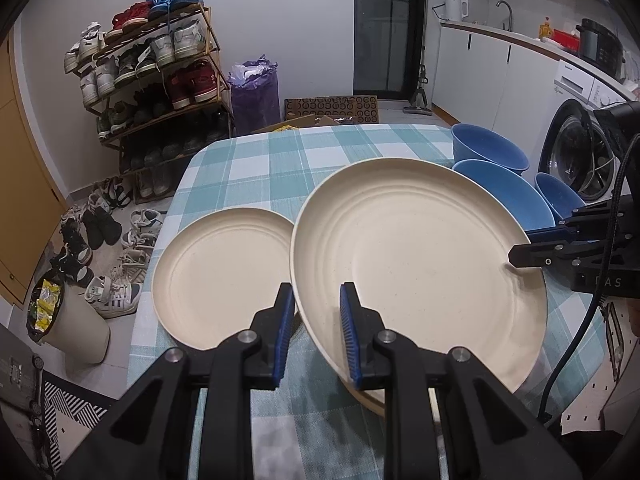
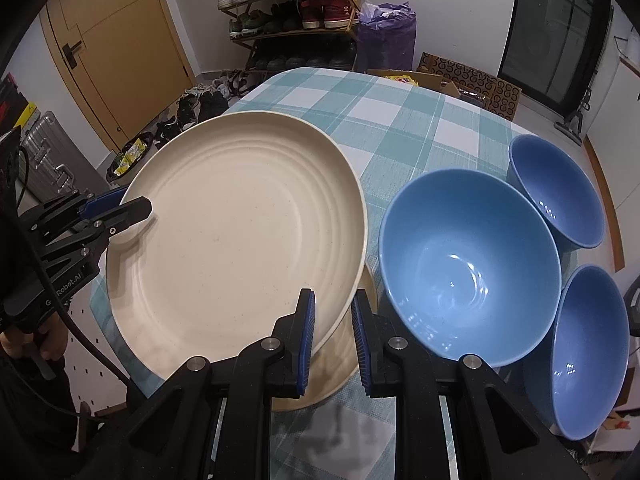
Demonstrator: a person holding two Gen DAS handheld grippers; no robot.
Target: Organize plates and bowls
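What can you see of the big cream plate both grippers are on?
The big cream plate is round, speckled and matte, with concentric ridges and nothing on it. It is tilted, raised above another cream plate partly under it. The left gripper and right gripper clamp opposite rim edges. Blue bowls sit beside it.

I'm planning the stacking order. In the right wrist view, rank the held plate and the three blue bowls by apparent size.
1. Held plate
2. Middle bowl
3. Near-right bowl and far bowl: they look alike, and the near one sits closer to the camera, so unranked.
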